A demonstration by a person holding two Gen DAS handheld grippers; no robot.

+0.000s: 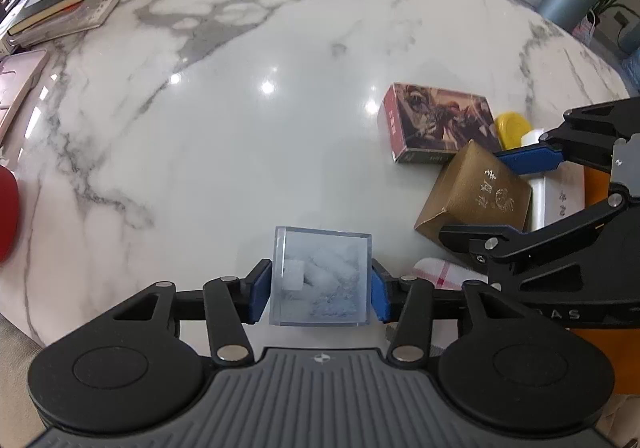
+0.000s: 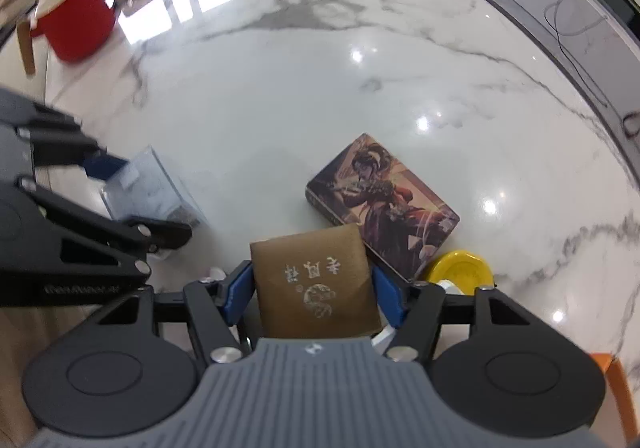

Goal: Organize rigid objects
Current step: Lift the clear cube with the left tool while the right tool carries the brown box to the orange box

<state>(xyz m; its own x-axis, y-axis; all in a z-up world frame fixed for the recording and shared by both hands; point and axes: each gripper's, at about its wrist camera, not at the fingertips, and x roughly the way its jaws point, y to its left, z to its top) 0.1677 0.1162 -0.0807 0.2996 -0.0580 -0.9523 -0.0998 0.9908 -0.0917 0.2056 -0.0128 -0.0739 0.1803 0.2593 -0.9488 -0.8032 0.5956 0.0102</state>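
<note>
White marble surface [image 1: 200, 128] carries an illustrated box [image 2: 384, 204], long axis toward 4 o'clock. Left gripper [image 1: 320, 288] clamps a clear cube [image 1: 320, 280]; right gripper [image 2: 314, 290] clamps a gold box [image 2: 316, 284].

red pot [image 1: 7, 212] cut by edge | white bottle [image 2: 448, 285] mostly hidden

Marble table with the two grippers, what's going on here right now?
A person is tidying small rigid items on the marble table with a gripper in each hand. The left gripper is shut on a clear plastic box, one blue pad on each side. The right gripper is closed on a gold-brown box. An illustrated box lies flat just beyond, with a yellow lid beside it. A red mug stands far off.
</note>
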